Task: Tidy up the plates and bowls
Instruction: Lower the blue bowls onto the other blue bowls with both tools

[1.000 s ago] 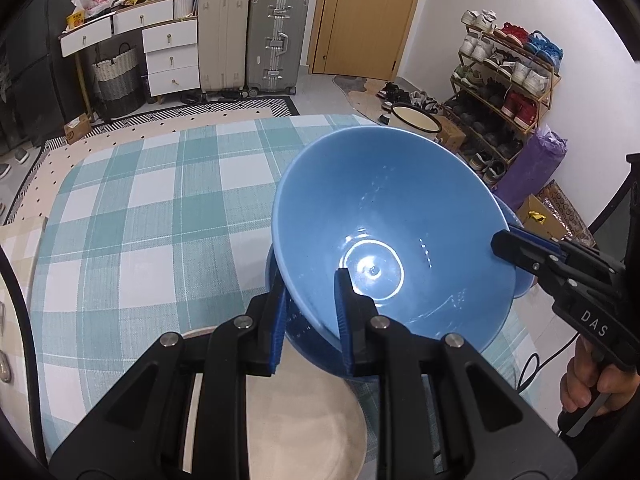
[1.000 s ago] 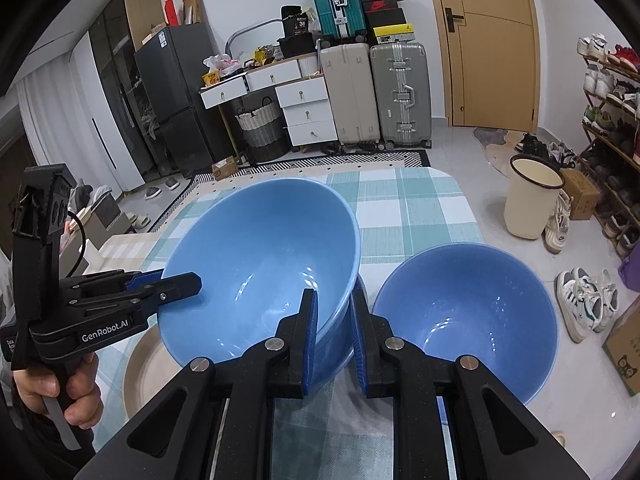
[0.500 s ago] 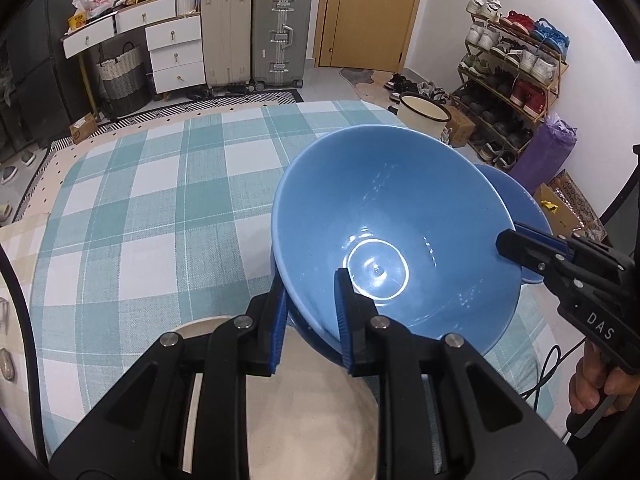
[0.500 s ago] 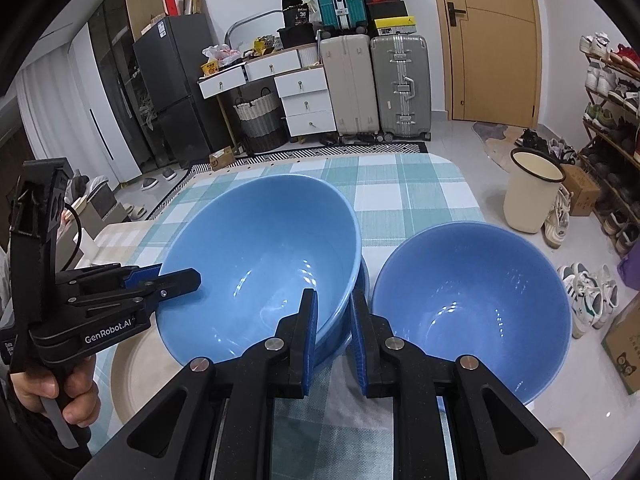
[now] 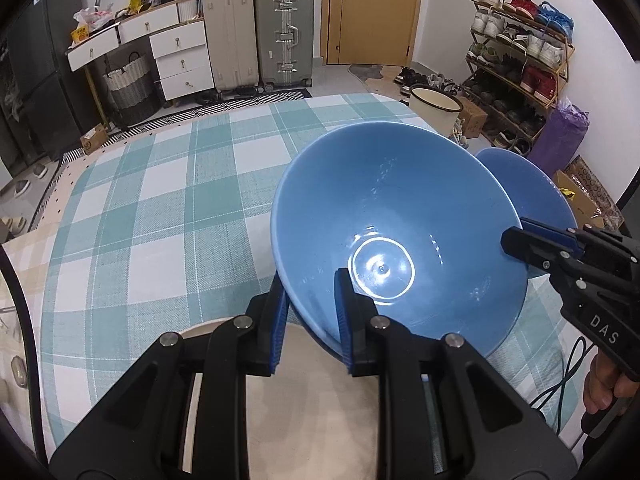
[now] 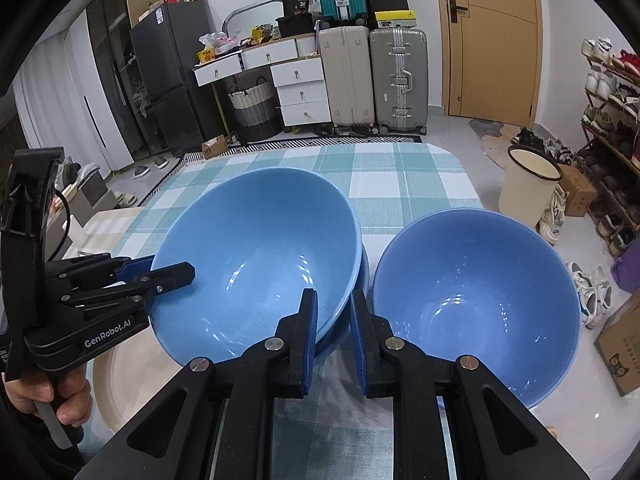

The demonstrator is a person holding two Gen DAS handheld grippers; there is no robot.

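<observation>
A large blue bowl [image 5: 400, 232] [image 6: 256, 264] hangs tilted between both grippers, just above a second blue bowl [image 6: 362, 276] whose darker rim shows beneath it. My left gripper [image 5: 310, 300] [image 6: 172, 272] is shut on the near left rim. On the opposite rim my right gripper [image 6: 334, 312] [image 5: 520, 240] is shut. Another blue bowl [image 6: 476, 300] [image 5: 536, 192] stands empty on the table to the right. A cream plate [image 5: 304, 400] [image 6: 132, 384] lies under the left gripper, at the near left.
The table wears a teal and white checked cloth [image 5: 160, 208]. Its right edge runs close by the empty bowl. On the floor beyond stand a cream bin [image 6: 528, 184], a shoe rack [image 5: 520, 60] and suitcases [image 6: 396, 76].
Both grippers have come down together with the bowl, which now covers more of the bowl beneath. Both grips are unchanged.
</observation>
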